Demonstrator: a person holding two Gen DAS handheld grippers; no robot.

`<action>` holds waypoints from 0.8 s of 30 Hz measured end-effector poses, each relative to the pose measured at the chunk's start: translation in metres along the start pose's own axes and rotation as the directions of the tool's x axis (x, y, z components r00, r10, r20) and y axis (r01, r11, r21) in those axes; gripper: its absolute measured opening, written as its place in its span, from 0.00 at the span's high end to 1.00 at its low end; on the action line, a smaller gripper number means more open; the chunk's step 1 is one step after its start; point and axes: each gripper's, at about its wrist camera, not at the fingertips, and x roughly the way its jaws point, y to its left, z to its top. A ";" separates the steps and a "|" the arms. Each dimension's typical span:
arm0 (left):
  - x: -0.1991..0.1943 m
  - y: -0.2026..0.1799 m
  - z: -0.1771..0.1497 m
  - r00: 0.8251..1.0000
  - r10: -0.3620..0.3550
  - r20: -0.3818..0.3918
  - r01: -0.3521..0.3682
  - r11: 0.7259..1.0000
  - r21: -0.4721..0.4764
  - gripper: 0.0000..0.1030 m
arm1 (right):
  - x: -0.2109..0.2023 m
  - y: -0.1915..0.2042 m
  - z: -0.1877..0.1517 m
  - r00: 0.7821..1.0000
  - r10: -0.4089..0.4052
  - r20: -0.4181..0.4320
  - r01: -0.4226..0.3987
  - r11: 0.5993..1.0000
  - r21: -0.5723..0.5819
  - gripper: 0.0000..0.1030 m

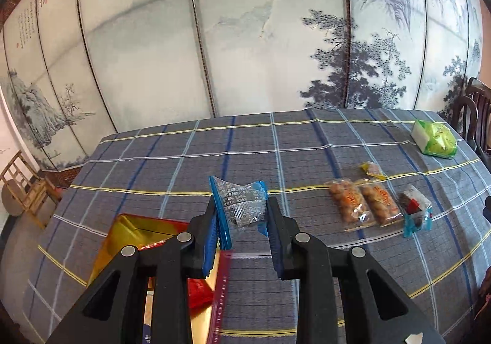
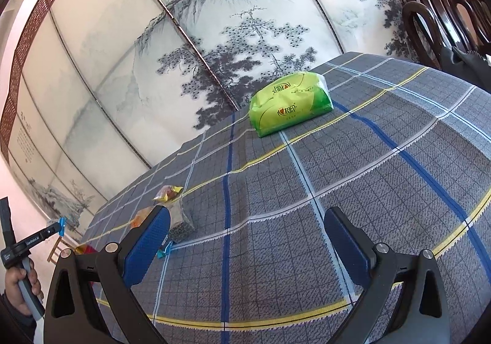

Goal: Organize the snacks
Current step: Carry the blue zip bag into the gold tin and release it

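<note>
Tablecloth — grey plaid, blue, white, yellow lines; tissue pack — green.

Left wrist cam: above plaid tablecloth, tilted down, facing painted screen. Right wrist cam: low, close over cloth, same screen behind. Shared: green pack, w/ screen behind.

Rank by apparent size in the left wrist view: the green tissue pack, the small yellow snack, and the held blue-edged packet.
1. Blue-edged packet, held close to the camera, so unsure.
2. Green tissue pack, far off.
3. Small yellow snack.
</note>
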 end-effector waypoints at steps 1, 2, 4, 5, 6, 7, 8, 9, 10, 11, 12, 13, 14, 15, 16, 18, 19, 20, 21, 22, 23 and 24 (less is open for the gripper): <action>0.000 0.005 -0.001 1.000 0.013 -0.002 -0.013 1.000 0.003 0.76 | 0.000 0.000 0.000 1.000 0.000 0.000 0.000 1.000 0.000 0.03; 0.001 0.010 -0.002 1.000 0.025 -0.003 -0.025 1.000 0.004 0.76 | 0.000 0.000 0.000 1.000 0.000 0.000 0.000 1.000 -0.001 0.03; 0.001 0.019 -0.004 0.999 0.042 -0.009 -0.042 0.999 0.001 0.76 | 0.000 0.000 0.000 1.000 -0.001 -0.002 0.001 1.000 0.000 0.03; 0.002 0.023 -0.005 0.999 0.049 -0.012 -0.049 0.999 0.000 0.76 | 0.001 0.000 0.000 1.000 -0.001 -0.003 0.001 1.000 0.000 0.03; 0.002 0.027 -0.007 0.998 0.058 -0.014 -0.058 0.998 -0.002 0.76 | 0.001 0.000 0.000 1.000 -0.001 -0.002 0.001 1.000 0.000 0.03; 0.002 0.031 -0.009 0.998 0.066 -0.019 -0.066 0.998 -0.004 0.76 | 0.001 0.000 0.000 1.000 -0.001 -0.002 0.001 1.000 0.000 0.03; 0.002 0.036 -0.011 0.997 0.074 -0.023 -0.074 0.997 -0.007 0.76 | 0.001 0.000 0.000 1.000 -0.001 -0.002 0.001 1.000 0.001 0.03; 0.002 0.041 -0.013 0.996 0.080 -0.027 -0.080 0.997 -0.011 0.76 | 0.001 0.000 0.000 1.000 -0.001 -0.003 0.001 1.000 0.001 0.03; 0.002 0.046 -0.015 0.996 0.086 -0.031 -0.086 0.996 -0.014 0.76 | 0.001 0.000 0.000 1.000 -0.001 -0.003 0.001 1.000 0.000 0.03; 0.002 0.052 -0.017 0.995 0.092 -0.036 -0.092 0.996 -0.018 0.76 | 0.001 0.000 0.000 1.000 -0.001 -0.003 0.001 1.000 0.000 0.03; 0.001 0.058 -0.020 0.994 0.096 -0.041 -0.098 0.995 -0.024 0.76 | 0.001 0.000 -0.001 1.000 -0.002 -0.003 0.002 1.000 0.000 0.03; 0.001 0.064 -0.022 0.994 0.102 -0.046 -0.103 0.994 -0.030 0.76 | 0.001 0.000 0.000 1.000 -0.001 -0.004 0.001 1.000 0.001 0.03; 0.000 0.071 -0.024 0.993 0.105 -0.052 -0.107 0.994 -0.036 0.76 | 0.001 0.000 -0.001 1.000 -0.001 -0.003 0.001 1.000 0.000 0.03; 0.000 0.078 -0.026 0.992 0.108 -0.061 -0.110 0.993 -0.044 0.76 | 0.001 0.000 -0.001 1.000 -0.001 -0.002 0.001 1.000 0.000 0.03; -0.001 0.084 -0.028 0.991 0.111 -0.068 -0.115 0.992 -0.051 0.76 | 0.001 0.000 -0.001 1.000 -0.001 -0.002 0.001 1.000 0.000 0.03; -0.002 0.098 -0.033 0.990 0.119 -0.081 -0.124 0.990 -0.060 0.76 | 0.001 0.000 -0.001 1.000 -0.001 -0.003 0.001 1.000 0.000 0.03; -0.003 0.104 -0.036 0.989 0.118 -0.090 -0.125 0.990 -0.067 0.76 | 0.001 0.000 -0.001 1.000 -0.002 -0.004 0.002 1.000 0.000 0.03; -0.003 0.111 -0.039 0.988 0.116 -0.099 -0.124 0.989 -0.075 0.76 | 0.001 0.000 -0.001 1.000 -0.001 -0.003 0.001 1.000 0.000 0.03; -0.004 0.117 -0.042 0.987 0.118 -0.107 -0.127 0.989 -0.080 0.76 | 0.002 0.000 -0.001 1.000 -0.001 -0.004 0.001 1.000 0.000 0.03; -0.004 0.123 -0.045 0.986 0.121 -0.117 -0.132 0.988 -0.083 0.76 | 0.002 0.000 -0.001 1.000 -0.001 -0.005 0.001 1.000 0.000 0.03; -0.003 0.128 -0.048 0.984 0.122 -0.128 -0.134 0.987 -0.085 0.76 | 0.002 0.000 -0.001 1.000 -0.001 -0.005 0.001 1.000 0.000 0.03; -0.003 0.132 -0.051 0.982 0.127 -0.139 -0.140 0.986 -0.089 0.76 | 0.002 0.000 -0.001 1.000 -0.002 -0.004 0.002 1.000 -0.001 0.02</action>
